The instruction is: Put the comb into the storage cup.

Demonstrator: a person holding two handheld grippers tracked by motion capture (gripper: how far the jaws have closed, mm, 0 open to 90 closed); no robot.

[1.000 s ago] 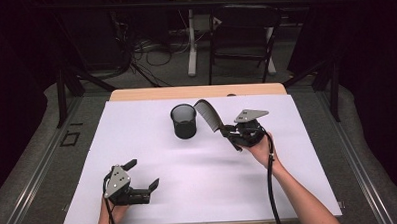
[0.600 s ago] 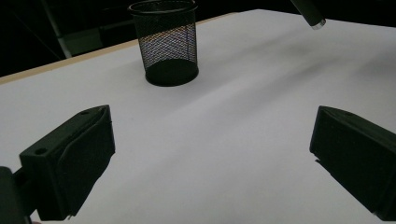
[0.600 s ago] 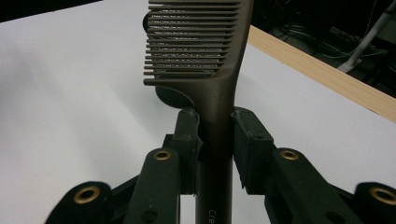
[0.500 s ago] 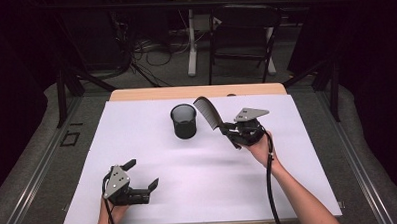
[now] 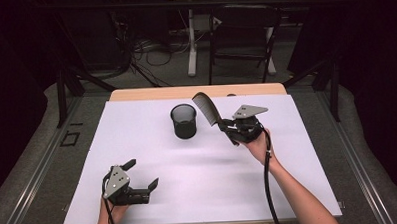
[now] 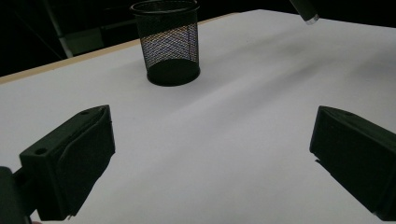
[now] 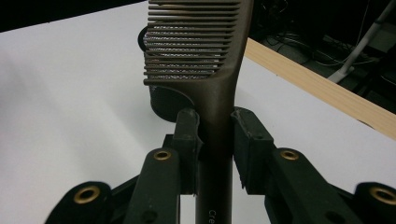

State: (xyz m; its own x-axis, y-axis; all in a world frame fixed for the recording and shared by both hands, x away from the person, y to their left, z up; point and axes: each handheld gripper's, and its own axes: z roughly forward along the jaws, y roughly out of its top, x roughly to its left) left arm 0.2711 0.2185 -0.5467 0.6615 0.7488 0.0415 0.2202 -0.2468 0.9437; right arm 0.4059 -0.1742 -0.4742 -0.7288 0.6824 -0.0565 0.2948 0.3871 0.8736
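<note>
A black mesh cup (image 5: 183, 121) stands upright on the white sheet at the back middle; it also shows in the left gripper view (image 6: 167, 42). My right gripper (image 5: 222, 125) hangs just to the right of the cup, shut on the handle of a dark brown comb (image 5: 208, 109). The comb's toothed end rises up and to the left, near the cup's rim. In the right gripper view the comb (image 7: 205, 56) stands between the jaws of that gripper (image 7: 215, 140), with the cup (image 7: 167, 103) behind it. My left gripper (image 5: 142, 174) rests open at the front left, holding nothing (image 6: 212, 154).
The white sheet (image 5: 199, 192) covers most of the table, with a wooden strip (image 5: 196, 92) bare along the far edge. Beyond it are a chair (image 5: 244, 35), floor cables and dark curtains. A black cable (image 5: 267, 189) trails along the right forearm.
</note>
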